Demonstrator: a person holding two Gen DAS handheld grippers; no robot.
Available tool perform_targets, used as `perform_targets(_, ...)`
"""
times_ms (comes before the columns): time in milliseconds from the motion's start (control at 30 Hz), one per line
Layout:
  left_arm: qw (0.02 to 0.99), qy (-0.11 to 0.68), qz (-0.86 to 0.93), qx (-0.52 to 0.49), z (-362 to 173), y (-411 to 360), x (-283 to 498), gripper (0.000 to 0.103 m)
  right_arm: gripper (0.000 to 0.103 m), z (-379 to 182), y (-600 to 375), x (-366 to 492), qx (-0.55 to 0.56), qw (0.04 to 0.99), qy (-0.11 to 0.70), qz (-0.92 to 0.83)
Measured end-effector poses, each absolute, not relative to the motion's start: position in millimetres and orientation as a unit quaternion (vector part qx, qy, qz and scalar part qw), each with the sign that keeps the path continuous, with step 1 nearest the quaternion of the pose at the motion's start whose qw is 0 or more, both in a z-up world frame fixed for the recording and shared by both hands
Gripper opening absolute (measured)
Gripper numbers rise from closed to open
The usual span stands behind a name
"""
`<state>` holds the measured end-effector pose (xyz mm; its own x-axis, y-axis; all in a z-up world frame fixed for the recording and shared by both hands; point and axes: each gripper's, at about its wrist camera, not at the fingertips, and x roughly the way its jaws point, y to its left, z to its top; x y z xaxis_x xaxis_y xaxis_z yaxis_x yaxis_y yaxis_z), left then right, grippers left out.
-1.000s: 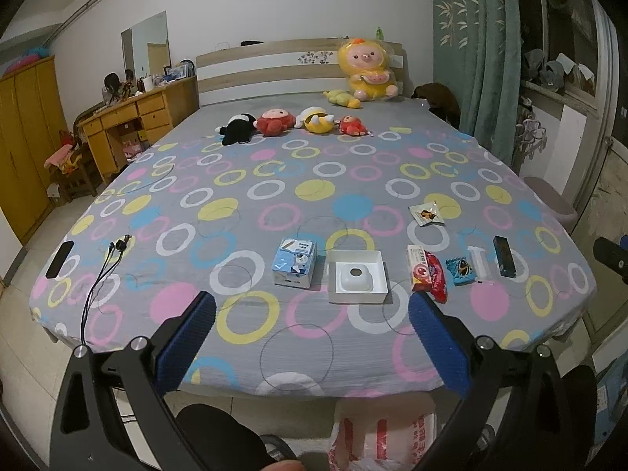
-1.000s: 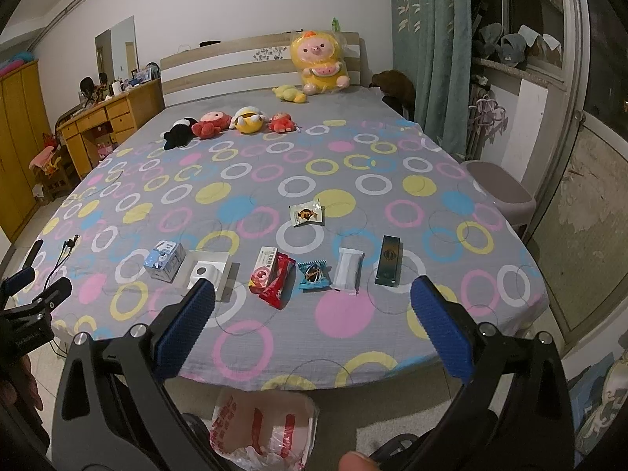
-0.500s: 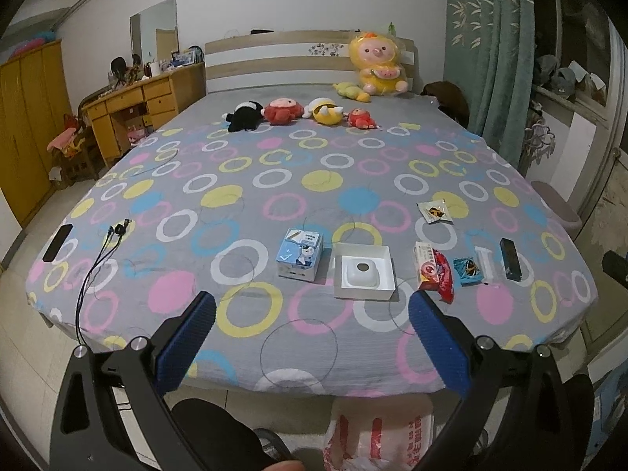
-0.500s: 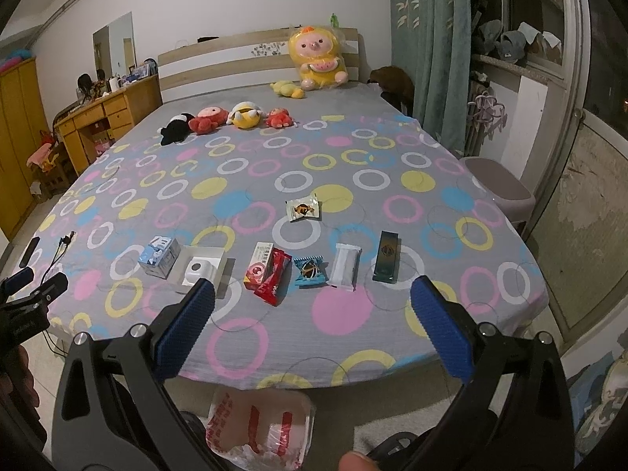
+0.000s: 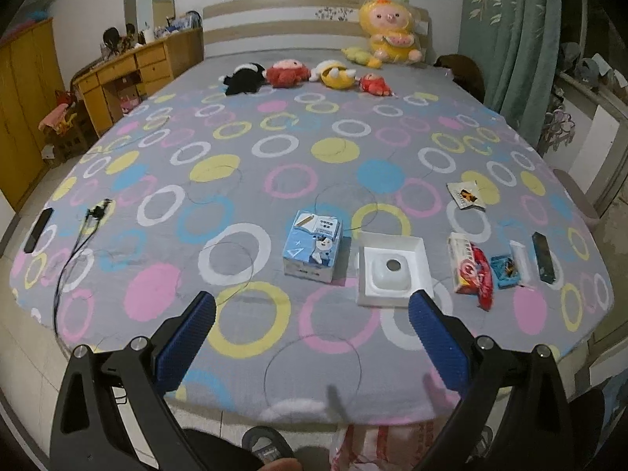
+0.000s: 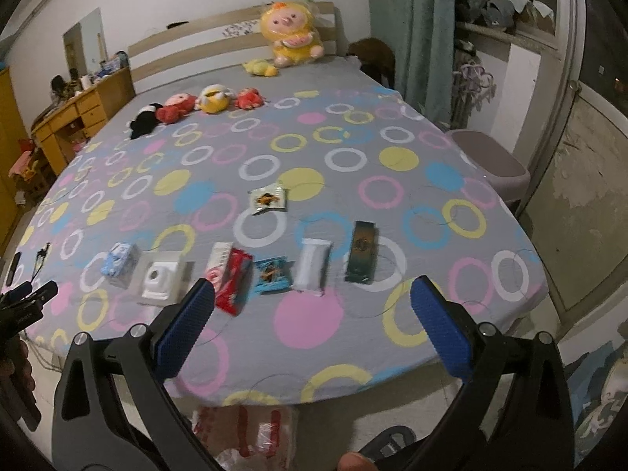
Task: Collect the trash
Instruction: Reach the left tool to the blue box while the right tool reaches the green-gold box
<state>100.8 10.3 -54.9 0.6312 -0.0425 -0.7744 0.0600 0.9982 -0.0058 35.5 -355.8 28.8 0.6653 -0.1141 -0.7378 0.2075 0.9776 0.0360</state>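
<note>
The collecting has not begun, as far as the two views show. All the trash lies on the bed point(image 6: 431, 180), in a row near its foot edge: a blue carton point(image 5: 313, 249), a white tray point(image 5: 392, 271), a red and white wrapper point(image 6: 231, 278), a small blue wrapper point(image 6: 272, 274), a white packet point(image 6: 314, 263) and a dark flat pack point(image 6: 361, 251). One more small sachet point(image 6: 269, 199) lies apart, a little further up the bed.

The left gripper point(image 5: 312, 310) hovers before the carton and the tray, its fingers spread wide and holding nothing. The right gripper point(image 6: 312, 298) hovers before the wrappers, also spread wide and empty.

A plastic bag point(image 6: 251, 435) with red print sits on the floor below the bed edge; it is probably where the trash should go, and nothing can be seen inside it. So every piece is left to pick. The plush toys point(image 5: 306, 74) near the headboard are likely not trash.
</note>
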Motion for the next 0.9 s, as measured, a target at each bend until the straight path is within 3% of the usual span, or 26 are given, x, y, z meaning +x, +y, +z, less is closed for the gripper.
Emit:
perform_targets(400,0.876,0.479,-0.044,0.029,-103,6,184,0.096,0.098,0,-410,114,0.035,0.883,0.45,-0.127)
perform_targets(667,0.851,0.522,-0.051,0.036,-135,12,229,0.096,0.098,-46,-431,159,0.095,0.848,0.51,-0.114)
perform_targets(900,0.825,0.559,-0.056,0.06,-167,9,254,0.096,0.098,-75,-432,190,0.084,0.833,0.534,-0.117)
